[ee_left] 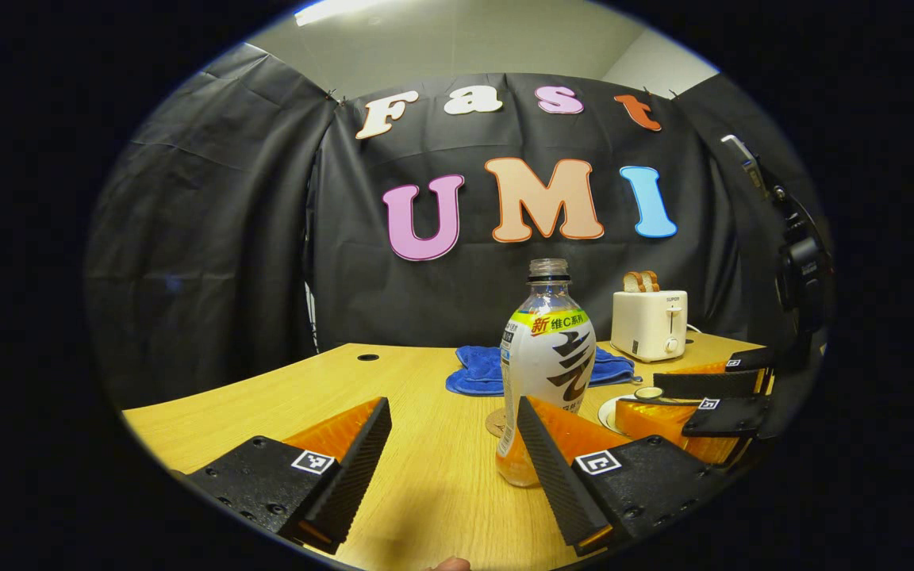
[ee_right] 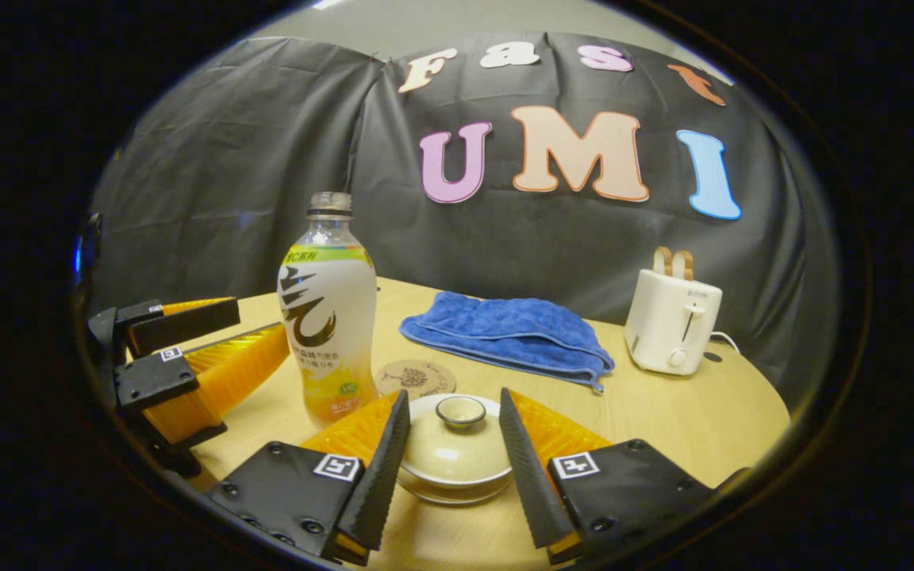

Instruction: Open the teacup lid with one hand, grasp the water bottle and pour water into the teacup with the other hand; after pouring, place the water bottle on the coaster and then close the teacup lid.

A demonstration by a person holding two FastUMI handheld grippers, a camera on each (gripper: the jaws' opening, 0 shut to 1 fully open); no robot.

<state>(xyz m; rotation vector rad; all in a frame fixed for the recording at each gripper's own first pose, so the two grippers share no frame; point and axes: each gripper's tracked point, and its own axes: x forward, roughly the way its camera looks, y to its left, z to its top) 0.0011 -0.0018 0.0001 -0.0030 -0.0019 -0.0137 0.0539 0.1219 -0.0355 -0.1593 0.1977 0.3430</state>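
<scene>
The water bottle (ee_left: 546, 361) stands upright and uncapped on the wooden table (ee_left: 425, 468), with a white label and a little orange drink at the bottom. My left gripper (ee_left: 453, 406) is open just short of it; the bottle stands slightly right of the gap, its base behind the right finger. The cream teacup with its lid (ee_right: 457, 450) on sits on a saucer between the fingers of my right gripper (ee_right: 454, 396), which is open and straddles the lid's knob (ee_right: 460, 410) without touching it. The round cork coaster (ee_right: 415, 378) lies behind the cup, beside the bottle (ee_right: 328, 317).
A folded blue towel (ee_right: 508, 329) lies toward the back of the table. A white toaster (ee_right: 671, 321) holding bread slices stands at the back right. The left gripper (ee_right: 187, 357) is seen at the left, near the bottle. Black cloth walls close the booth.
</scene>
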